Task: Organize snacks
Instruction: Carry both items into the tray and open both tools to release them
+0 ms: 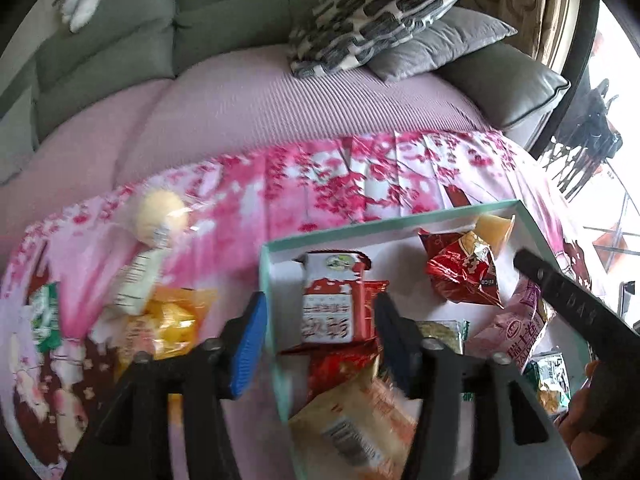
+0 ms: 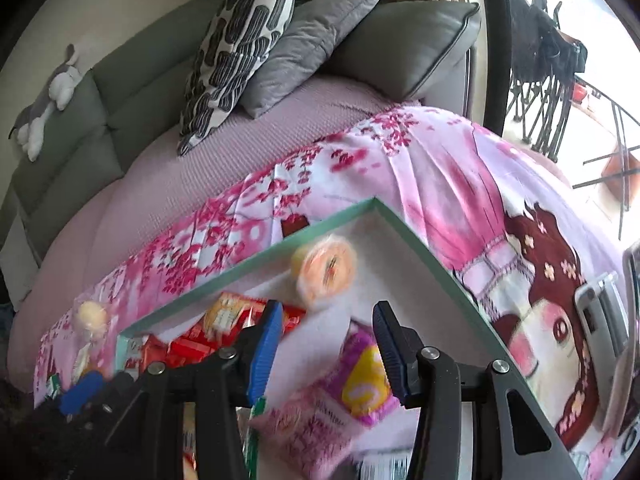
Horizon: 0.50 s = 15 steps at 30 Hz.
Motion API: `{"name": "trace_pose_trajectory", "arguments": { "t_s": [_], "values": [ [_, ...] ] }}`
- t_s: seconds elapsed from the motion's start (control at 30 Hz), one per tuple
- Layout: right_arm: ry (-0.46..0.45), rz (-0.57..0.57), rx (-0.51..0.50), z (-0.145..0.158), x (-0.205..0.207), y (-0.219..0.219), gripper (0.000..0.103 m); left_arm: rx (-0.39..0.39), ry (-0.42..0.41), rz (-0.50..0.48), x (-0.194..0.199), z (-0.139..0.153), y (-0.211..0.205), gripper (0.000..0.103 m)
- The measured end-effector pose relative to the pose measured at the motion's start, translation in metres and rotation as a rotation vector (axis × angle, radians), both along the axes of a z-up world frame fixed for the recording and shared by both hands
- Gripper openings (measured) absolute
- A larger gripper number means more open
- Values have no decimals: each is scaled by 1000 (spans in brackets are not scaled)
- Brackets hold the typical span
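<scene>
The left gripper [image 1: 320, 328] stands open astride the box's wall [image 1: 267, 280], above a red-and-white packet [image 1: 330, 304]. The right gripper [image 2: 326, 344], over a blurred pink packet [image 2: 320, 420], seems open.

Window [image 2: 580, 80] daylight, glare; foreground perhaps motion-blurred.

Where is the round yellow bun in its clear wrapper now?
In the left wrist view, the wrapped yellow bun lies on the pink floral cloth, left of the mint-edged box, outside it.
</scene>
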State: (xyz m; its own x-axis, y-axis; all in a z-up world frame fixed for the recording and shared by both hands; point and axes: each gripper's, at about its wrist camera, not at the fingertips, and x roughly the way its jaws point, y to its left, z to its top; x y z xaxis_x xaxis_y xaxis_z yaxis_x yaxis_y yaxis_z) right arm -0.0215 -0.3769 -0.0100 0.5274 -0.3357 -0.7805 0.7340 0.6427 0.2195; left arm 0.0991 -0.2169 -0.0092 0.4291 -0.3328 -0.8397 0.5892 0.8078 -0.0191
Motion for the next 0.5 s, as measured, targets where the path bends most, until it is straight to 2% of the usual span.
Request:
{"name": "trace_pose_trajectory", "arguments": {
  "t_s": [0.1, 0.17, 0.23, 0.37, 0.5],
  "values": [
    [23, 0, 24, 6, -7, 11, 54, 21, -18, 37, -6, 12, 15, 68],
    [9, 6, 54, 9, -12, 17, 60, 21, -17, 66, -8, 15, 27, 74],
    [17, 24, 77, 10, -14, 27, 61, 12, -18, 108, -11, 18, 45, 84],
    [12, 69, 116, 10, -10, 47, 71, 34, -26, 177, -9, 15, 70, 87],
    [-14, 138, 115, 17, -1, 65, 89, 22, -25, 283, 1, 14, 103, 95]
  ]
}}
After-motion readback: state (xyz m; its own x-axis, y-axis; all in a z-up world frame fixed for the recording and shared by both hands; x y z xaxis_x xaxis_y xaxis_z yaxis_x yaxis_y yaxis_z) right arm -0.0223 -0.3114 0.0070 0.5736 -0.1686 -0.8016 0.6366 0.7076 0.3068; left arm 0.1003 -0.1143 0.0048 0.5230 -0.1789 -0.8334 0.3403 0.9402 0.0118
